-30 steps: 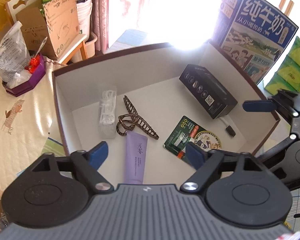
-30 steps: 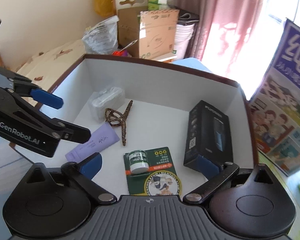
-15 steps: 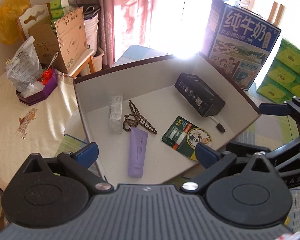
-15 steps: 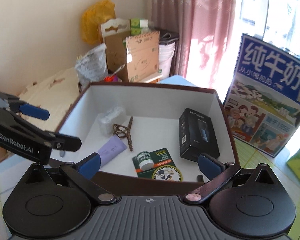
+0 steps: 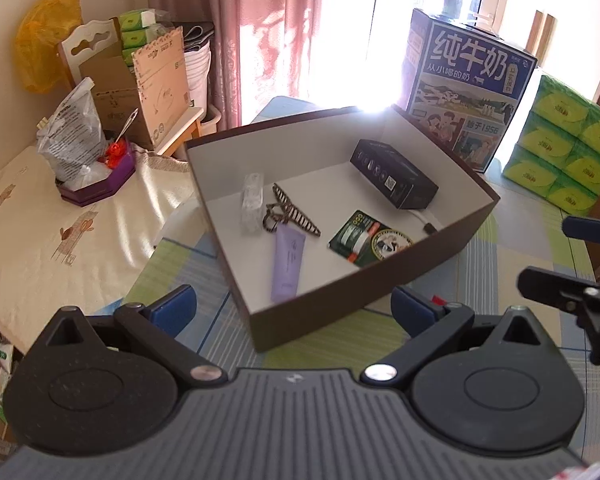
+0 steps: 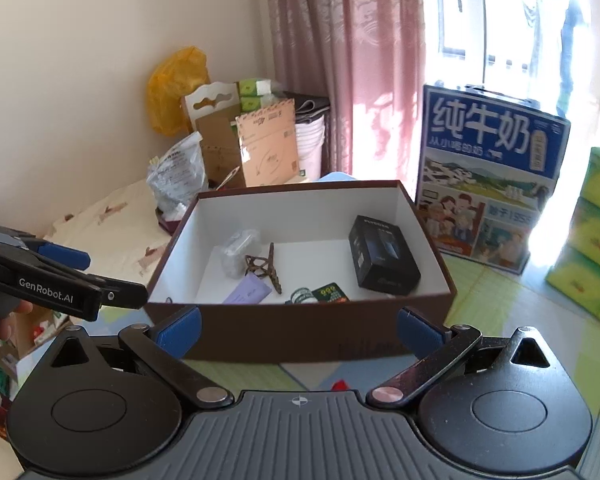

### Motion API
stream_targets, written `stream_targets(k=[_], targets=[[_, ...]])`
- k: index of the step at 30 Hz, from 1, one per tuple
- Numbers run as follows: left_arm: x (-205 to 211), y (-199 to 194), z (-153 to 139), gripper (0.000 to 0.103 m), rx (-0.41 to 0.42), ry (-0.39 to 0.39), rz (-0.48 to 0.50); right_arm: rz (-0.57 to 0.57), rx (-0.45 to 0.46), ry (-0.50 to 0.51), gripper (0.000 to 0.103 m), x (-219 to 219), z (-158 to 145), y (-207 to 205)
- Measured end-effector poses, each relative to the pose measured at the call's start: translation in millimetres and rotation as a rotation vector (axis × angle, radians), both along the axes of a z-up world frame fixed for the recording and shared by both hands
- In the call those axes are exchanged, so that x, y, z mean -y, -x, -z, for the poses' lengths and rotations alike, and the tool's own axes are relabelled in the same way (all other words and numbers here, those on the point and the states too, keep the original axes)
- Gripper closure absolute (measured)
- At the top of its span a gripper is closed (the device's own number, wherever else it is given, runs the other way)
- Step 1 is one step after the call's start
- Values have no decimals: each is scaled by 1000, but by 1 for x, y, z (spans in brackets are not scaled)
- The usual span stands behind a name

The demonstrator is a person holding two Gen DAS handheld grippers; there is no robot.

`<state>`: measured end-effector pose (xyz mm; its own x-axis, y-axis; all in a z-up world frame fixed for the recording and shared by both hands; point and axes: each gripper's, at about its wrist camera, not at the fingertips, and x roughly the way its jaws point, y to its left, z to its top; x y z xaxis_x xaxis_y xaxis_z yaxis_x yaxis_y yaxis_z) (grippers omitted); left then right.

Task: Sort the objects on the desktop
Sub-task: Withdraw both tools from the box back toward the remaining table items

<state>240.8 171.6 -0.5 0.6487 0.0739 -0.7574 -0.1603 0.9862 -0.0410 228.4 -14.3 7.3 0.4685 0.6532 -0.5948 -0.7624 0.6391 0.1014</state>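
- Compared with a second before, both hand-held grippers had pulled back from over the brown box (image 5: 380, 280); its near wall now showed in both views.
- The left hand-held gripper (image 5: 292, 308) and the right hand-held gripper (image 6: 298, 330) were both released, fingers spread, holding nothing.
- The box, at 12 o'clock on the surface (image 5: 500, 280), held one of each: a black carton (image 5: 394, 178), purple tube (image 5: 286, 260), hair claw (image 5: 292, 212), green card (image 5: 368, 238) and clear packet (image 5: 252, 202).
- One milk carton (image 5: 468, 88) stood at 1 o'clock.

Brown box (image 5: 332, 312) — white inside — holds black carton (image 5: 394, 179), purple tube (image 5: 287, 262), hair claw (image 5: 292, 215).
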Motion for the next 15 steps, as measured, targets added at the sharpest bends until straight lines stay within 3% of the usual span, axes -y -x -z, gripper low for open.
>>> stream_targets(k=[15], targets=[[31, 63, -9, 1, 34, -8, 70, 41, -3, -41, 2, 50, -7, 64]])
